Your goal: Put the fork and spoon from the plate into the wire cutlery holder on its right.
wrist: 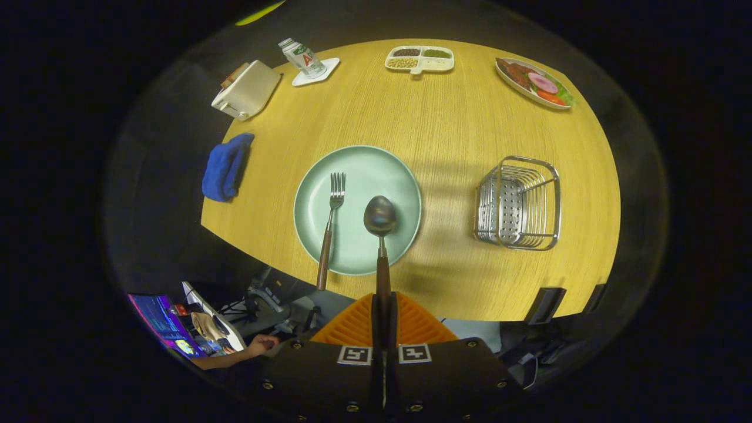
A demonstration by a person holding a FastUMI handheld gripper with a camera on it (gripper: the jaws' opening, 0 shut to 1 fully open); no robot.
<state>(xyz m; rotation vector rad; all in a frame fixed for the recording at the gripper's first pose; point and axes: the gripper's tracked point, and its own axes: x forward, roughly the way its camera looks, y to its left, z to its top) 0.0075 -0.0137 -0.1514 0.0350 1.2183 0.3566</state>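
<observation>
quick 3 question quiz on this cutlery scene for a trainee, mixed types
1. True or false: the gripper is shut on the spoon by its handle.
2. Which utensil lies on the green plate with no finger touching it? A) fork B) knife C) ladle
3. Fill in: the wire cutlery holder holds ____ utensils so far.

Key
1. True: both fingers press the handle, the bowl hanging over the plate.
2. A
3. no

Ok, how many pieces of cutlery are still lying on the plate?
1: the wooden-handled fork lies on the pale green plate. The wooden-handled spoon is clamped in the gripper, above the plate.
</observation>
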